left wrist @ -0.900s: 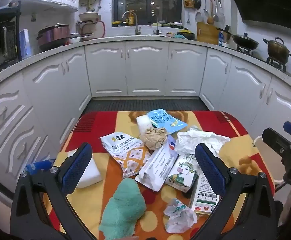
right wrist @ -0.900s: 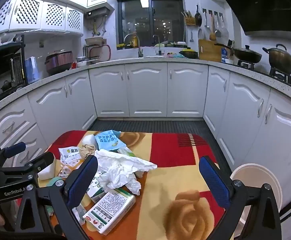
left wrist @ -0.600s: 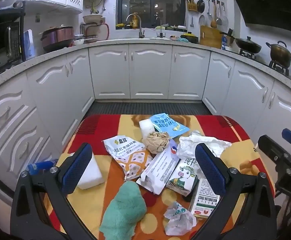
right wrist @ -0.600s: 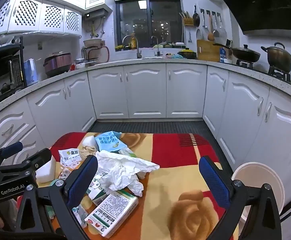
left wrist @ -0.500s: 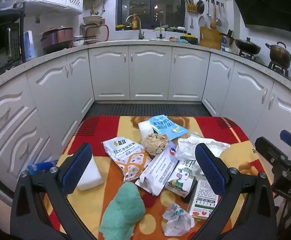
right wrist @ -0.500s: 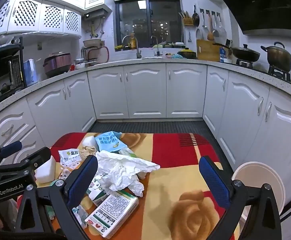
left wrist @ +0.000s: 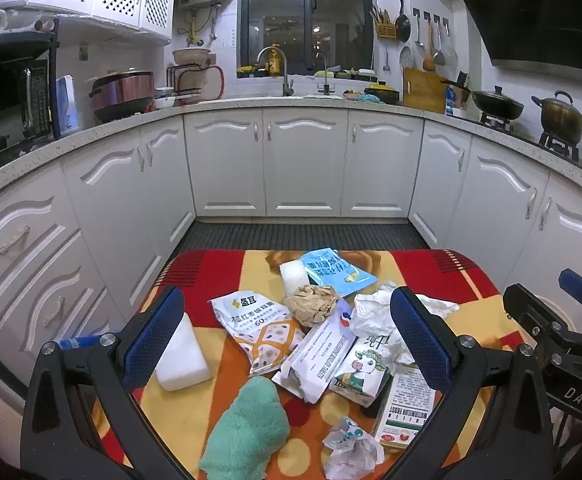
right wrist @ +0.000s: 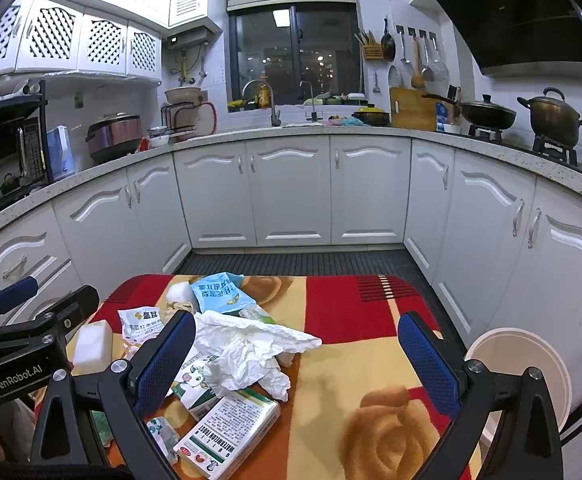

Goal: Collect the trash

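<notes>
1. Left gripper (left wrist: 287, 340): jaws spread fully, holding nothing, poised above the litter.
2. Right gripper (right wrist: 297, 360): jaws likewise wide and empty, over bare cloth.
3. Trash pile (left wrist: 323, 344): lay directly ahead of and below the left gripper, on the patterned tablecloth (right wrist: 371, 320); leftward of the right gripper. Left hand judged nearer.
4. Crumpled white tissue (right wrist: 251, 348): right gripper's closest item, beside its left finger.
5. White bin (right wrist: 531, 360): beyond the table's right edge.

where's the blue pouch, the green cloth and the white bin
blue pouch (left wrist: 337, 272), left wrist view, middle of its printed face
green cloth (left wrist: 247, 428), left wrist view, middle of the crumpled fabric
white bin (right wrist: 531, 344), right wrist view, its rim
</notes>
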{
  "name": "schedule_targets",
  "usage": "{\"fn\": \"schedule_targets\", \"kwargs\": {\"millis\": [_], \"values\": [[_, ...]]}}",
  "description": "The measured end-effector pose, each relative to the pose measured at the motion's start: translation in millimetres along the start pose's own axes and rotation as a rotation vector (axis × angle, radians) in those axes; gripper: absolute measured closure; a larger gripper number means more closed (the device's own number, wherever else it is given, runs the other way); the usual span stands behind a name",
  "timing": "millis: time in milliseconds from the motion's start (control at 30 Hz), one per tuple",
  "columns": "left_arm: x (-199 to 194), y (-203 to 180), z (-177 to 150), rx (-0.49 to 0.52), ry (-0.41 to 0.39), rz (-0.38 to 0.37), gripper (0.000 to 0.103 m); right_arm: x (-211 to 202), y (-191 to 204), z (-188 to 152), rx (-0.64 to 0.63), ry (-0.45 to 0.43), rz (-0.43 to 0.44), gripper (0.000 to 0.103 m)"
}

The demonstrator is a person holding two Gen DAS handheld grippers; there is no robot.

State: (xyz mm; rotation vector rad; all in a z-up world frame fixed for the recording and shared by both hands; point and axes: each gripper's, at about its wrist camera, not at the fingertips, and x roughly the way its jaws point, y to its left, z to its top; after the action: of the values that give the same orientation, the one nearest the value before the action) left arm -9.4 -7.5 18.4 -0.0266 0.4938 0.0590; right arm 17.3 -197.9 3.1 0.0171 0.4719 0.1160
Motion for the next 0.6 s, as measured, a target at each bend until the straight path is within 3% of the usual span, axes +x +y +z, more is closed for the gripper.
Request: {"fn": "schedule_targets", "kwargs": {"millis": [600], "values": [[-6.7, 0.8, 5.6, -0.001, -0.035, 0.010, 0.001, -7.4, 0.9, 4.5, 0.002, -0.020, -0.009, 0.002]]}}
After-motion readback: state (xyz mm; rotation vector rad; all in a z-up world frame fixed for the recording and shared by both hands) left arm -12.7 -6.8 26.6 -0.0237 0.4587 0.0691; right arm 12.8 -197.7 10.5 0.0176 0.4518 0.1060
